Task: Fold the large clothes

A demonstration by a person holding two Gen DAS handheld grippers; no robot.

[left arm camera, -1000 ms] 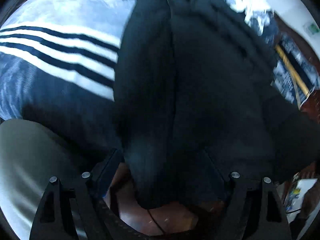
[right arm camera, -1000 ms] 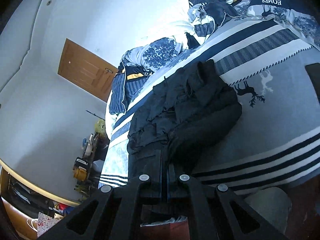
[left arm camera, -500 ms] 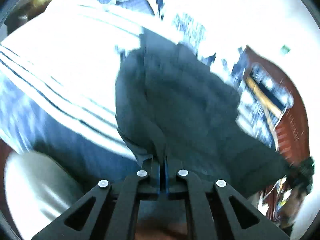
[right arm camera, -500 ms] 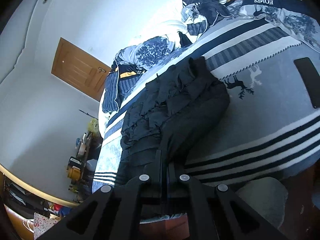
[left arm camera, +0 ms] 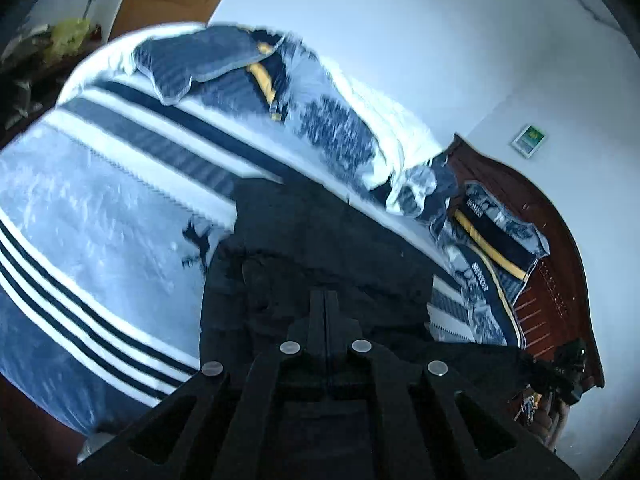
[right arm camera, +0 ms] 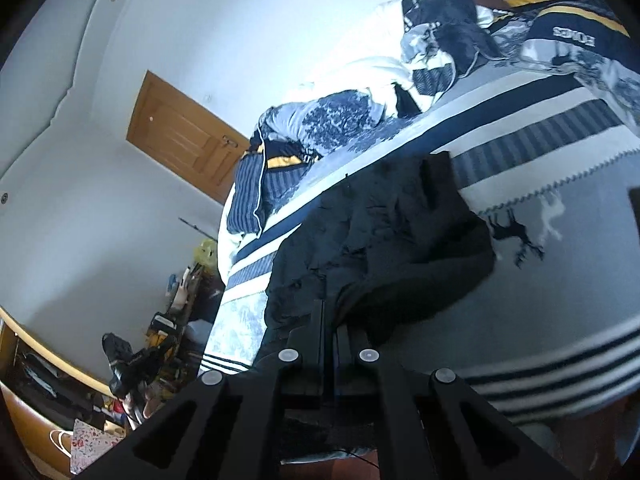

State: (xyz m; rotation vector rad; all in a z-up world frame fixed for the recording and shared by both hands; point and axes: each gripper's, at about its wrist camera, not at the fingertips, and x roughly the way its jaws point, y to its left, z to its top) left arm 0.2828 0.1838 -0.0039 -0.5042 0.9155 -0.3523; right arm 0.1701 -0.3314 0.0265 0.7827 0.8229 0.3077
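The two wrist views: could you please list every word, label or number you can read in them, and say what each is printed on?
"HOMES", seen upside down in white letters: on the dark navy band of the pillow at the head of the bed.
White lettering on the same pillow in the left wrist view: too blurred to read.
Small framed picture on the wall: no legible text.
The black coat: no visible label.

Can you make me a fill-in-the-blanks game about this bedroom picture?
1. The jacket on the bed is the color ____.
2. Both the left gripper and right gripper are ____ on the jacket.
3. The animals printed on the blanket are ____.
4. The door is made of ____.

Missing words: black; shut; deer; wood
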